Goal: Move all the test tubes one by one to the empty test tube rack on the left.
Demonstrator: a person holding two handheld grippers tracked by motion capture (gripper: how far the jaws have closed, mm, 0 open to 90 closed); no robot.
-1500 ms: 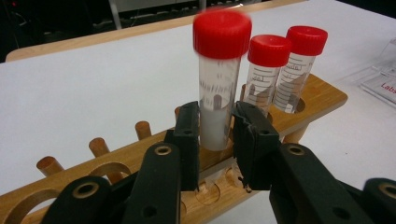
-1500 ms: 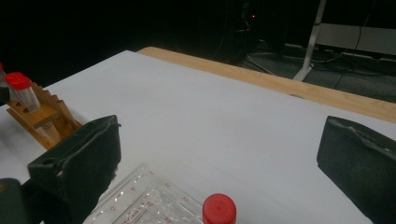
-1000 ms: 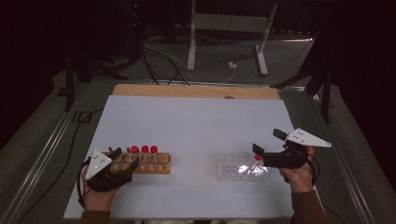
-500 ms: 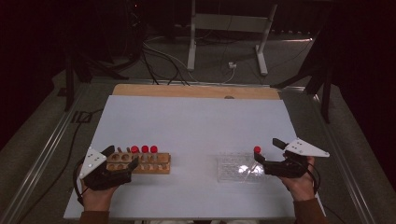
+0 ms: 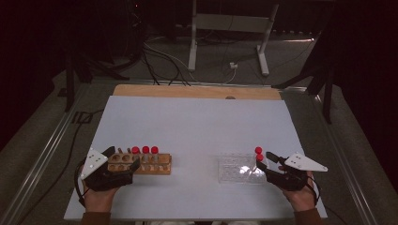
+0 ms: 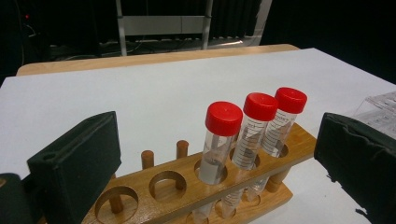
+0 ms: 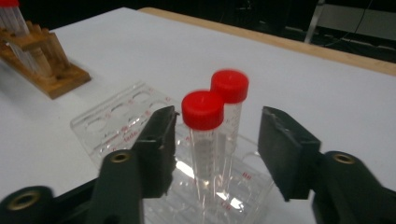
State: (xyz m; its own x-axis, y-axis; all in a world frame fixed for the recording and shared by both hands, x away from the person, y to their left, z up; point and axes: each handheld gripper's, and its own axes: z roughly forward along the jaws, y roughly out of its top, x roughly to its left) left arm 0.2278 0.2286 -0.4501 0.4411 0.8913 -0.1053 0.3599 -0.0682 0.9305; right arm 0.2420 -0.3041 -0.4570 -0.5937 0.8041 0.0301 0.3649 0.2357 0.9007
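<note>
Tubes are going from the wood rack point(image 5: 141, 162) at near left to the clear rack point(image 5: 239, 169) at near right.

Wood rack: three red-capped tubes point(image 6: 219, 140) upright in a row at its right end; the holes at its left end are empty.

Clear rack: two capped tubes point(image 7: 205, 135) upright at its near right corner, standing one behind the other in the right gripper view, caps close together.

Left gripper point(image 5: 119, 161): jaws wide, one on each side of the wood rack's left end. Cannot tell whether the pads touch the wood.

Right gripper point(image 7: 217, 144): jaws wide, bracketing the nearer tube in the clear rack, gaps visible on both sides. Holds nothing.

Risks from here, as judged:
- Right jaws sit low beside two tall tubes. A sideways pull-out could clip a cap and tip a tube, or drag the light clear rack across the table point(image 5: 197, 126). Straight back or up looks safer.
- The two caps are near each other. Closing again could catch both.
- Left jaws straddle the wood rack. A twist of that hand could shove it and rock the three tubes.
- The clear rack is hard to see against the white top, so aiming at its holes is error-prone.
</note>
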